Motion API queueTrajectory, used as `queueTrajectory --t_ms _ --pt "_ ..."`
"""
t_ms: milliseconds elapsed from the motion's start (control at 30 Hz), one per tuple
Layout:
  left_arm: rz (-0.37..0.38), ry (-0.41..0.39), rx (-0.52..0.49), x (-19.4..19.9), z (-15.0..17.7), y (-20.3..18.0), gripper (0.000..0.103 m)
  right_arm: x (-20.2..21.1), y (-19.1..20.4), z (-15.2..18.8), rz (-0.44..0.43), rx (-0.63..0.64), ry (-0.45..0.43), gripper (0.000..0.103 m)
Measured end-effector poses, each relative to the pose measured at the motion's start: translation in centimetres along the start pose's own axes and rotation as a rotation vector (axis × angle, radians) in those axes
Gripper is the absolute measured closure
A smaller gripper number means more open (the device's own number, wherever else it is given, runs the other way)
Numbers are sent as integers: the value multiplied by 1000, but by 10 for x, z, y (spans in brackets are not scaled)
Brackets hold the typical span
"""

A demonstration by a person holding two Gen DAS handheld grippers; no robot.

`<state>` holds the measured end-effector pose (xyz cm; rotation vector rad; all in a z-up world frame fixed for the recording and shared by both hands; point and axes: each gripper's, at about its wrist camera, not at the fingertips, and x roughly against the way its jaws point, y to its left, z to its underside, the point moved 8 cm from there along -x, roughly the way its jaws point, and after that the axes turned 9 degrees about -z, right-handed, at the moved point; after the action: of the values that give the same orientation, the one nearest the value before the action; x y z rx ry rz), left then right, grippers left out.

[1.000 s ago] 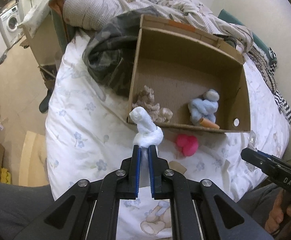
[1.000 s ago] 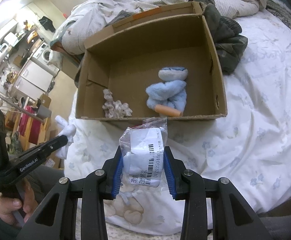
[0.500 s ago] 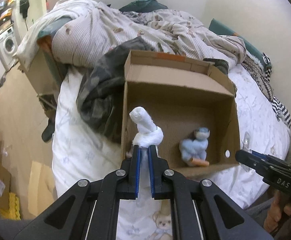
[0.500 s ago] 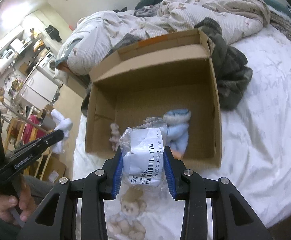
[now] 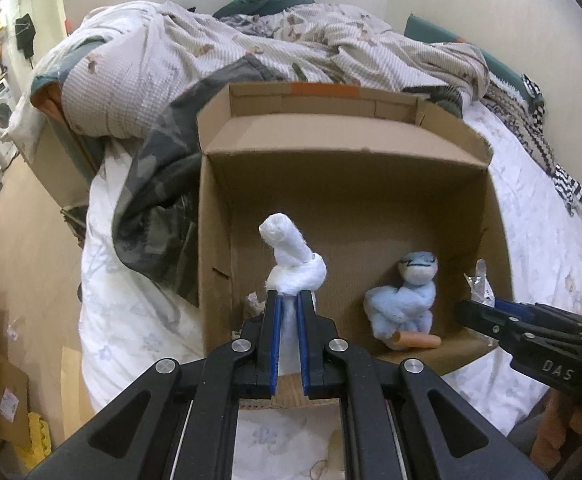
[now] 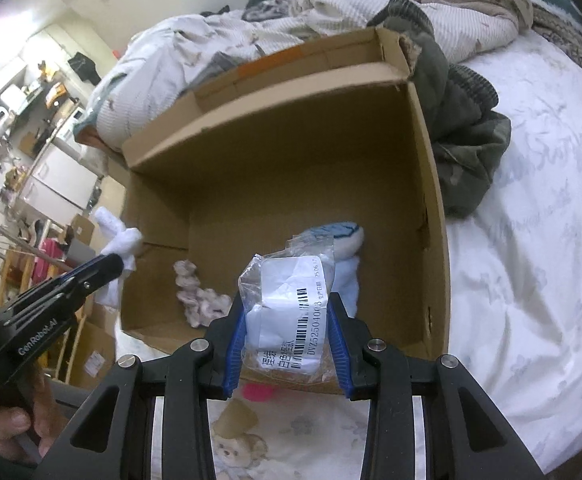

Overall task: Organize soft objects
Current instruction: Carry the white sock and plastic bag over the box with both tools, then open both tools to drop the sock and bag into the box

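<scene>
In the left wrist view, the left gripper [image 5: 289, 300] has its blue-lined jaws drawn close together, pinching the lower end of a knotted white cloth [image 5: 295, 258] that stands up over the near left part of an open cardboard box [image 5: 215, 248]. The box sits on a bed with a white flower-print sheet [image 5: 131, 320]; inside it, toward the near right, a light blue plush toy [image 5: 405, 300] sits upright with an orange cylinder [image 5: 417, 340] lying against its base. A scrap of beige fabric [image 5: 253, 304] shows just left of the jaws. The right gripper [image 5: 487, 316] reaches in from the right edge, a bit of clear plastic at its tip. A rumpled striped duvet [image 5: 251, 52] is heaped behind the box. In the right wrist view, the right gripper [image 6: 289, 334] is partly closed around a clear plastic bag with a barcode label [image 6: 291, 312], held above the box's near wall [image 6: 283, 184]. Beyond the bag lie the blue plush [image 6: 339, 240] and a pale crumpled fabric piece [image 6: 197, 294]. The left gripper [image 6: 107, 270] holds the white cloth [image 6: 117, 244] at the box's left wall. A pink object [image 6: 257, 392] lies on the sheet below the bag.
</scene>
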<state>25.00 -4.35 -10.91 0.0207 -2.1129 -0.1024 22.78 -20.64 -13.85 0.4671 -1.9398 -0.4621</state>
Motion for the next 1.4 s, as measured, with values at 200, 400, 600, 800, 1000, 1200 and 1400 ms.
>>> queueTrajectory --t_ms 200,400,600,800,1000,1200,1400 --pt "2 31 4 -17 6 -1 95 -19 2 3 5 6 43 64" --pt "15 75 24 -27 11 0 95 -33 7 6 14 32 74 64" --pt "25 102 26 -29 14 -4 95 -38 2 6 11 12 90 64" --pt "26 83 20 -24 11 -6 93 -40 -7 4 40 -2 87 63" --pt "37 104 32 -26 14 -7 82 -40 -10 3 39 -15 81 60" --pt "-9 53 62 -17 10 -1 36 -36 -12 1 9 -54 63 32" --pt "-32 37 38 -16 8 -1 35 -27 -10 -5 24 -36 16 4"
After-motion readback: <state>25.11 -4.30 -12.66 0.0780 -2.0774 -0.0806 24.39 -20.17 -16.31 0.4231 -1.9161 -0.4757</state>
